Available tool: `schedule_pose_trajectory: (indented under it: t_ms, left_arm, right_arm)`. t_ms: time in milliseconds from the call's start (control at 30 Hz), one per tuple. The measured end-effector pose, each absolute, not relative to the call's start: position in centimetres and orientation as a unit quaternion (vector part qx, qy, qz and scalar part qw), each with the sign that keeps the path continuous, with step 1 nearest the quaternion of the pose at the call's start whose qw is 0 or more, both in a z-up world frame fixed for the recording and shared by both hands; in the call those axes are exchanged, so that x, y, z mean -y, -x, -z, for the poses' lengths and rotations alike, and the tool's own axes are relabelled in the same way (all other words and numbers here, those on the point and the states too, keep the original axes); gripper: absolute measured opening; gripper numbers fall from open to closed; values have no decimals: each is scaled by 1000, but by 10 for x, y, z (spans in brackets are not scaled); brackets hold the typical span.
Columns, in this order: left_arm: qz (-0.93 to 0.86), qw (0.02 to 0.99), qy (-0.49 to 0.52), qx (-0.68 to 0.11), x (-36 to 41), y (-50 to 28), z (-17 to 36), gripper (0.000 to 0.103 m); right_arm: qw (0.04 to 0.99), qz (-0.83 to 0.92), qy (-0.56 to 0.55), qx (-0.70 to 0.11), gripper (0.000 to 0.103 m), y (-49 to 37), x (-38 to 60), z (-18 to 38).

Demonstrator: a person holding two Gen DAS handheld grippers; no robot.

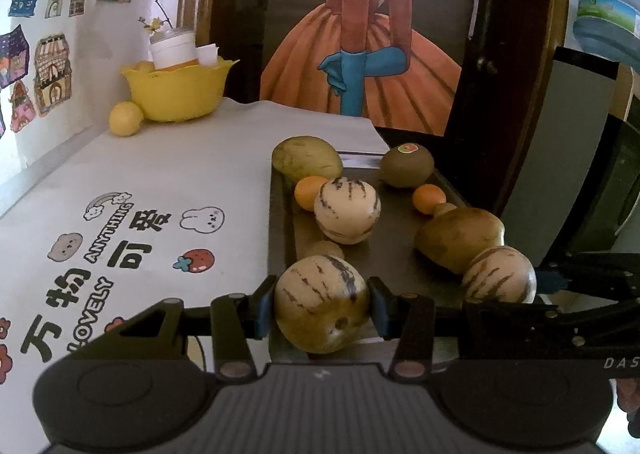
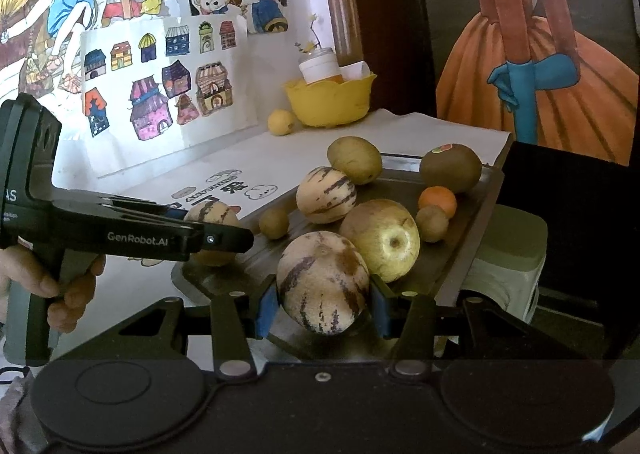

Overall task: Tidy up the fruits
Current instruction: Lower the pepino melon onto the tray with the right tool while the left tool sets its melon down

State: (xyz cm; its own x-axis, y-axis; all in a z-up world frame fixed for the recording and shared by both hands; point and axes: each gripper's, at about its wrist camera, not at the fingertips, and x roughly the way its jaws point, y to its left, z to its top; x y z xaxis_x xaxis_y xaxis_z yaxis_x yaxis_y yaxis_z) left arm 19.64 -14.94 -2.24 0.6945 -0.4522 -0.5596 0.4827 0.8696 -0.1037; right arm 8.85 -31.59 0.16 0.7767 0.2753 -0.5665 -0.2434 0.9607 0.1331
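**Gripping striped melons at the tray's near end**

A striped melon [image 1: 321, 304] sits clamped in the left gripper [image 1: 321, 308] at the dark tray's [image 1: 280, 222] near edge. The right gripper [image 2: 323, 304] is closed on another striped melon [image 2: 323, 282] beside a yellow pear [image 2: 380, 240]. A kiwi [image 1: 407, 166] and oranges [image 1: 429, 198] lie farther back; a yellow bowl [image 1: 178, 92] stands behind on the table.

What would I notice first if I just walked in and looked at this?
Probably the two striped melons, each squeezed in a gripper at the near end of the dark tray: the left gripper holds one striped melon, and the right gripper holds another striped melon. Next, the bright yellow bowl at the table's far corner, with a lemon beside it.
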Motion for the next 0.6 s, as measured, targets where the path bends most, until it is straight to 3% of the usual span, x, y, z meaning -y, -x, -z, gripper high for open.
schedule_pose_trajectory:
  t_ms: [600]
  left_arm:
    - [265,917,-42,-296,153,-197,23,53]
  right_arm:
    - [946,-114,-32,-302,50,-85,312,4]
